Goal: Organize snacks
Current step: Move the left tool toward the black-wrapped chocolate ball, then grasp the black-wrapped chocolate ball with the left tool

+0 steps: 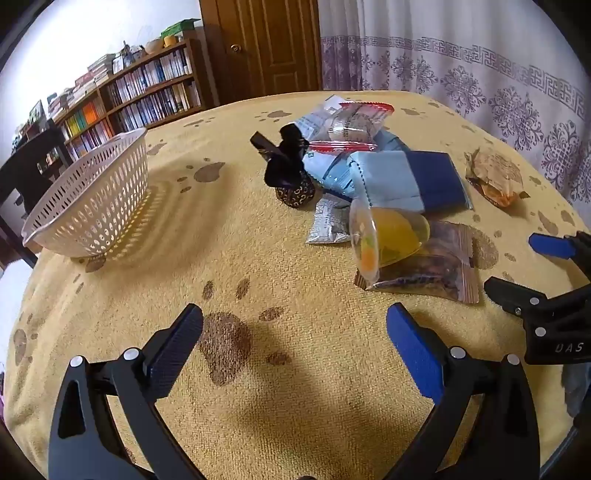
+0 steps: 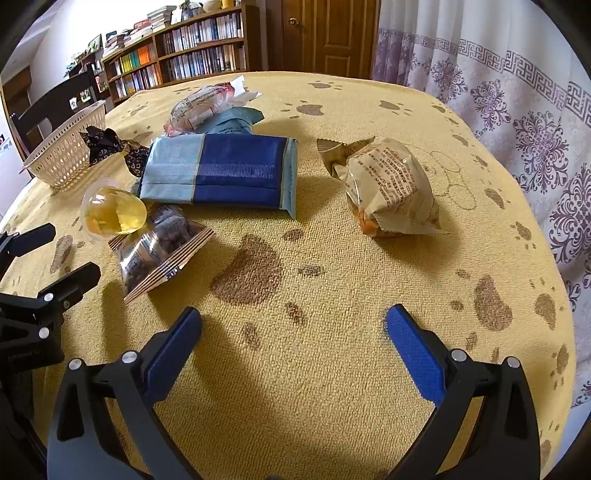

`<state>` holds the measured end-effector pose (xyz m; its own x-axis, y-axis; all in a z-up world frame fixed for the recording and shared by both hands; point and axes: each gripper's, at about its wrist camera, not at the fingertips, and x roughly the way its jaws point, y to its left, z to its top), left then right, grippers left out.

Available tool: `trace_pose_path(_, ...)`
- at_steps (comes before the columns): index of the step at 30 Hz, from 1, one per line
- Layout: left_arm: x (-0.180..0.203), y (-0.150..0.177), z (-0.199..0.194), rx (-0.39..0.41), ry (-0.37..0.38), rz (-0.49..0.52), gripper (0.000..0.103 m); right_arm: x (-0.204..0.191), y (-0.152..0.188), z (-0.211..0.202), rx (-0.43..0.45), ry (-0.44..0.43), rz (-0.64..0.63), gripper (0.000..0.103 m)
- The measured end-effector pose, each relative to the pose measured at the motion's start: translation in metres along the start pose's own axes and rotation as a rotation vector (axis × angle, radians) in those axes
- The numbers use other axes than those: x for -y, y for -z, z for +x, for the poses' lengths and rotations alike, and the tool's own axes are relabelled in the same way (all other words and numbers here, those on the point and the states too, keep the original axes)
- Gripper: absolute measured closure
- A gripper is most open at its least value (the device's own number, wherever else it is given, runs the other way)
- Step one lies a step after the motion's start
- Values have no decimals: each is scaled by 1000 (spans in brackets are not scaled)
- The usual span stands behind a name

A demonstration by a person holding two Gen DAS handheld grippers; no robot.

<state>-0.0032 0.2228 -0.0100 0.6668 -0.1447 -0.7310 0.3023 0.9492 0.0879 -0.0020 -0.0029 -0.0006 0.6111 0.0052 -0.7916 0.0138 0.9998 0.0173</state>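
Observation:
A pile of snacks lies mid-table: a blue two-tone packet [image 1: 410,181] [image 2: 221,170], a clear jelly cup [image 1: 388,236] [image 2: 110,214] on its side, a brown striped packet [image 1: 432,269] [image 2: 159,251], a black bow-wrapped candy [image 1: 288,170] [image 2: 107,146] and red-edged clear packets [image 1: 351,122] [image 2: 199,103]. A tan wrapped bun [image 1: 495,177] [image 2: 391,188] lies apart on the right. An empty white perforated basket [image 1: 88,199] [image 2: 62,151] stands at the left. My left gripper [image 1: 295,332] hovers open short of the pile. My right gripper [image 2: 295,332] [image 1: 524,266] is open too, nothing between its fingers.
A yellow paw-print cloth [image 1: 277,406] [image 2: 314,387] covers the table. A dark chair [image 2: 62,99] stands at the far left edge, with bookshelves [image 1: 140,96], a wooden door [image 2: 328,33] and a patterned curtain [image 2: 517,110] beyond the table.

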Motion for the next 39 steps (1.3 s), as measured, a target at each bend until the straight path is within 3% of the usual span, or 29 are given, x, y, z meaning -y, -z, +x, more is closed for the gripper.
trace_pose_path(11,-12,-6,-10,10,6,-28,3,-5,-1,-9,25,-72,-9,5)
trace_pose_path(21,-32,-36,-20,78,-29,-66,3,-19,0,-22,51,-156,-32,5)
trace_pose_path(27,-28,-59,-11,81,-11,-45,3,-20,0,-27,63,-186,-31,5)
trace_pose_path(39,-20,-85,43,18,55,-45,28,-23,-1,-31,78,-215,-44,5)
